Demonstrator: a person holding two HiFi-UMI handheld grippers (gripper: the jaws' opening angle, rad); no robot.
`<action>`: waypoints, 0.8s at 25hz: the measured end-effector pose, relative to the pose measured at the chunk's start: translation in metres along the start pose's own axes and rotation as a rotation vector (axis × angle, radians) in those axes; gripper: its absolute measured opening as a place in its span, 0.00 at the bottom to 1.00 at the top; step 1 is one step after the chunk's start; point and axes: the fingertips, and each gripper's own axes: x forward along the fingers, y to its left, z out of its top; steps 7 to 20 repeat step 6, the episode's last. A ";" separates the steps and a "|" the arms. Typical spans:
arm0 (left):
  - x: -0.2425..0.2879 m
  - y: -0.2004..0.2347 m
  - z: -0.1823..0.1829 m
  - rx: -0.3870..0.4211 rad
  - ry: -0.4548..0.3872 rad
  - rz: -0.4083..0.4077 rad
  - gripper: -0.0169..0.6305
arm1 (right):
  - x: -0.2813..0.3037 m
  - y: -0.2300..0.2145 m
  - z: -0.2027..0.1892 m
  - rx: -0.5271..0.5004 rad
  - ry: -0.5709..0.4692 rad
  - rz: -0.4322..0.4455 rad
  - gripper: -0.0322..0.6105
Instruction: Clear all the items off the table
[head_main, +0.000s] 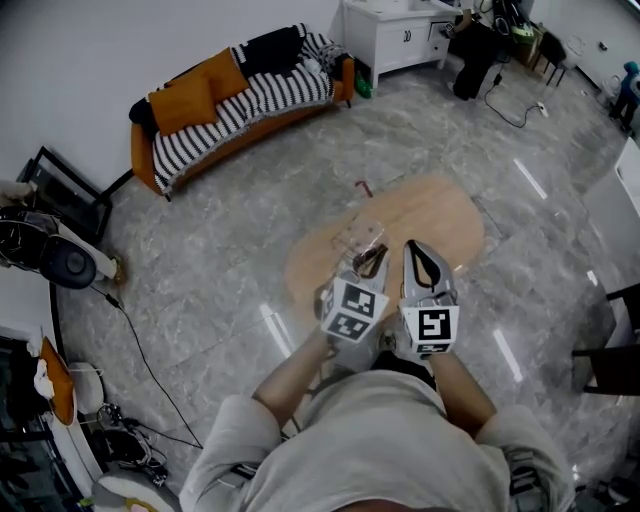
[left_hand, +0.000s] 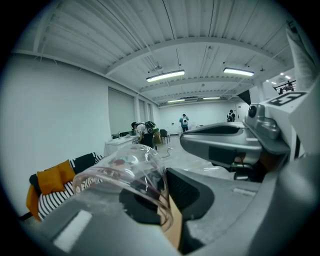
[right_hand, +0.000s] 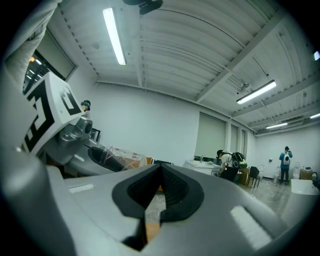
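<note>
Cup (left_hand: 122, 167) of thin clear plastic, pinched by its wall in jaws of left gripper (left_hand: 165, 200), above the desk (head_main: 440, 215) at 12 o'clock. Probably light, slippery, easy to crush; gentle grip near rim advised. At 3 o'clock, right gripper (right_hand: 159, 192), jaws pressed together, empty.

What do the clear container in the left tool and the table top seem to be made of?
The clear container is probably thin glossy plastic: a see-through wall with bright glints; glass is possible. The table top looks like light wood or wood-look laminate, matt, pale brown and even.
</note>
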 end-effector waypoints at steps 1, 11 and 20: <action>0.000 -0.002 -0.001 -0.006 -0.002 -0.003 0.10 | -0.001 0.001 0.000 0.000 0.002 0.000 0.06; -0.006 -0.005 0.006 0.005 -0.024 -0.010 0.10 | -0.005 0.002 0.001 -0.012 0.002 -0.016 0.06; -0.006 -0.005 0.006 0.005 -0.024 -0.010 0.10 | -0.005 0.002 0.001 -0.012 0.002 -0.016 0.06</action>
